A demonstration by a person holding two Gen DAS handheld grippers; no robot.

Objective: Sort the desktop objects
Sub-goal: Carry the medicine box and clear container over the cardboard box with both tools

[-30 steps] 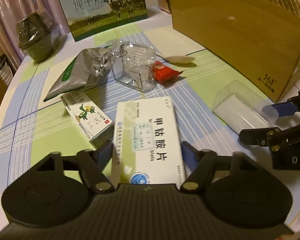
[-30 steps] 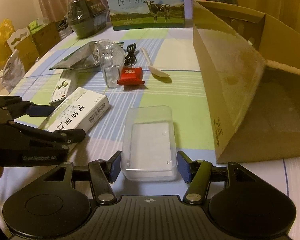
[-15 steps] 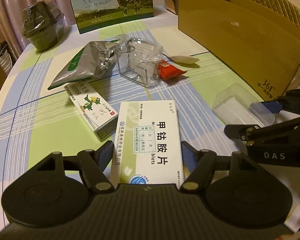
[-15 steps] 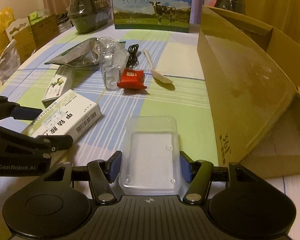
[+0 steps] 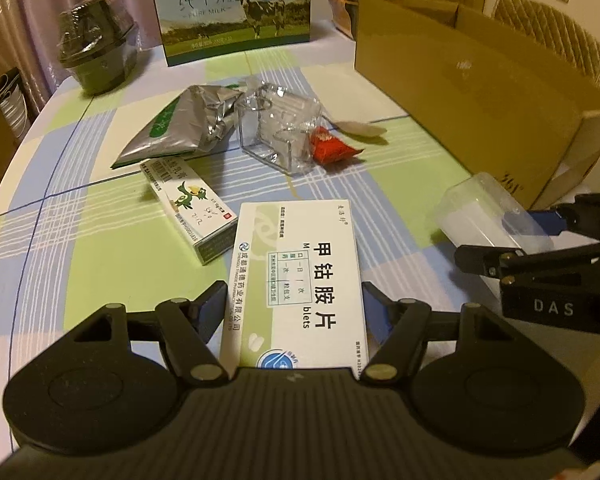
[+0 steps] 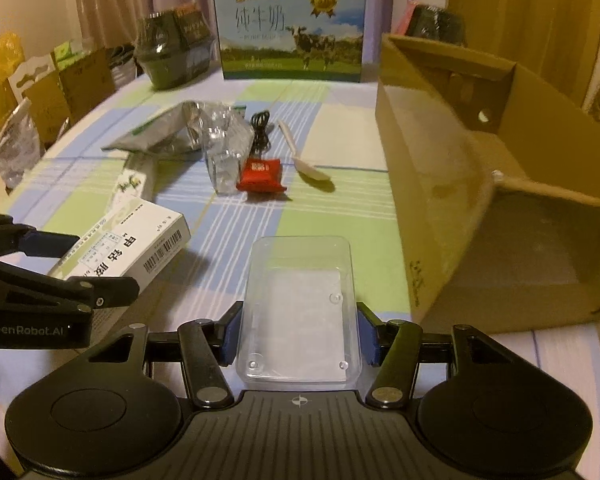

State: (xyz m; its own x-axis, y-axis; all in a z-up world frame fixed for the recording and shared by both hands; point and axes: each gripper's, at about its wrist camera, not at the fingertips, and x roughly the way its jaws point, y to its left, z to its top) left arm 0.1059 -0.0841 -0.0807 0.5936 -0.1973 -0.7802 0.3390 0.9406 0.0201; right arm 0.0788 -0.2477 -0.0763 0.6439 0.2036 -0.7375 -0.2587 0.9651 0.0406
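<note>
A white medicine box [image 5: 296, 276] with green print sits between the fingers of my left gripper [image 5: 294, 304], which is shut on its long sides. From the right wrist view the same box [image 6: 140, 240] hangs just above the checked tablecloth [image 6: 332, 224] with a shadow under it. My right gripper [image 6: 298, 320] has its blue pads against a clear plastic box [image 6: 300, 304], and its jaws are closing on it. That clear box [image 5: 480, 216] also shows at the right of the left wrist view, near the open cardboard box [image 5: 480, 92].
On the cloth lie a small green-and-white carton [image 5: 188, 208], a foil pouch [image 5: 180, 128], a clear container [image 5: 276, 136], a red packet [image 5: 332, 148], a white spoon [image 5: 360, 128] and a black cable [image 6: 260, 128]. A milk carton [image 5: 236, 8] and a dark pot [image 5: 96, 56] stand at the back.
Both grippers have risen a little, each carrying its box off the cloth. The clear plastic box now sits deeper between the right fingers, which have drawn in slightly.
</note>
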